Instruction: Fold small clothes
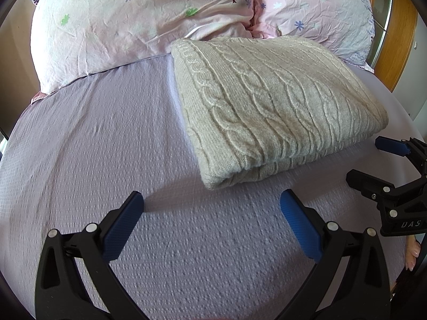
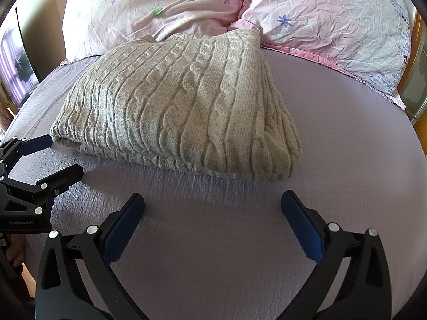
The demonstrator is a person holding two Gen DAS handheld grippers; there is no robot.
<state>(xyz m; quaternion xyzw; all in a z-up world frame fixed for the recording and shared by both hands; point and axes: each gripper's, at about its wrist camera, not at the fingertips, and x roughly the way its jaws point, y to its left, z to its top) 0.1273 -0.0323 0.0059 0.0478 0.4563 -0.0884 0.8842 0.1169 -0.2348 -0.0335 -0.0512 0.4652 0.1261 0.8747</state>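
Note:
A cream cable-knit sweater lies folded into a thick rectangle on the lilac bed sheet; it also shows in the right wrist view. My left gripper is open and empty, just short of the sweater's near corner. My right gripper is open and empty, a little in front of the sweater's near edge. The right gripper shows at the right of the left wrist view, and the left gripper at the left of the right wrist view, both beside the sweater's near edge.
Two pink floral pillows lean at the head of the bed behind the sweater, also in the right wrist view. A wooden headboard stands at the far right. The bed's edge curves down on the right.

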